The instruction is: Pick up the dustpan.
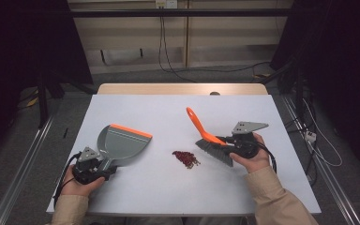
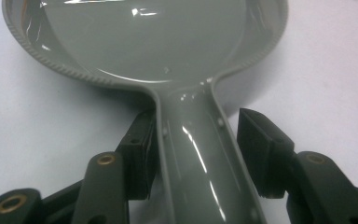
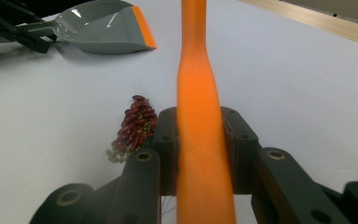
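Observation:
A grey dustpan point(image 1: 122, 143) with an orange lip lies flat on the white table at the left. Its handle point(image 2: 191, 154) runs between the jaws of my left gripper point(image 1: 104, 165) point(image 2: 196, 135): one pad touches it, the other stands a little off it. My right gripper point(image 1: 225, 140) point(image 3: 200, 116) is shut on the orange handle of a small brush point(image 1: 200, 126) point(image 3: 198, 70), whose grey bristles point(image 1: 214, 152) rest on the table. A small pile of red beans point(image 1: 185, 158) point(image 3: 135, 126) lies between pan and brush, just left of the bristles.
The white tabletop point(image 1: 168, 108) ends in a wooden strip point(image 1: 183, 89) at the far side. Beyond it are cables on the floor and dark stands at both sides. The dustpan point(image 3: 98, 28) and the left gripper point(image 3: 9, 28) appear far off in the right gripper view.

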